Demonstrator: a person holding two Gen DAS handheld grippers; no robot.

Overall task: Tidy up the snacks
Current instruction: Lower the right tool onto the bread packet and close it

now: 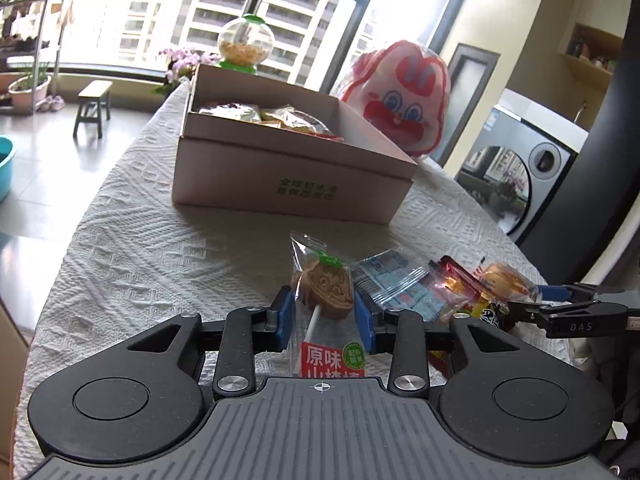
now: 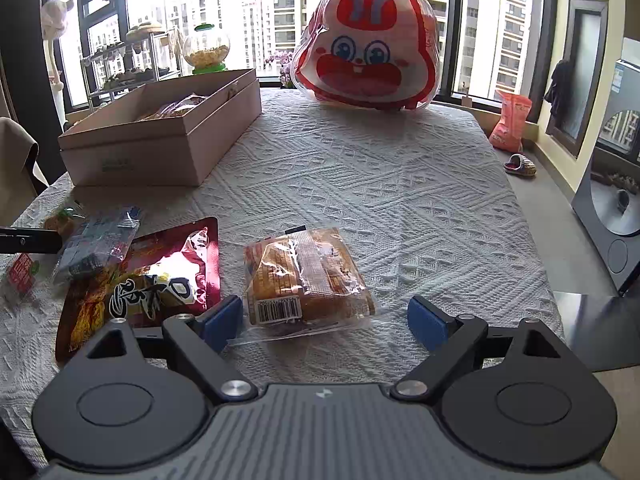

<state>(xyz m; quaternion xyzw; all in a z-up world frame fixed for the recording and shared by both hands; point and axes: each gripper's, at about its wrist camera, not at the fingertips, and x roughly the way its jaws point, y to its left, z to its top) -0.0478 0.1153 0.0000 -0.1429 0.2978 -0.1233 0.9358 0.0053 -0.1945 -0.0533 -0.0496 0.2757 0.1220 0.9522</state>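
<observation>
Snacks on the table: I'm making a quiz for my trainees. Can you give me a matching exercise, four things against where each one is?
Things:
1. lollipop
2. bread pack
3. rabbit bag
4. red pouch

Places:
A. far end of the table, by the window
B. between the left gripper's fingers
C. in front of the open right gripper
D. partly under the blue packet

Pairs: 1-B, 2-C, 3-A, 4-D

Both grippers have black linkage arms, silver screws and ribbed grey bodies. Their finger pads (image 1: 285,312) are blue.
</observation>
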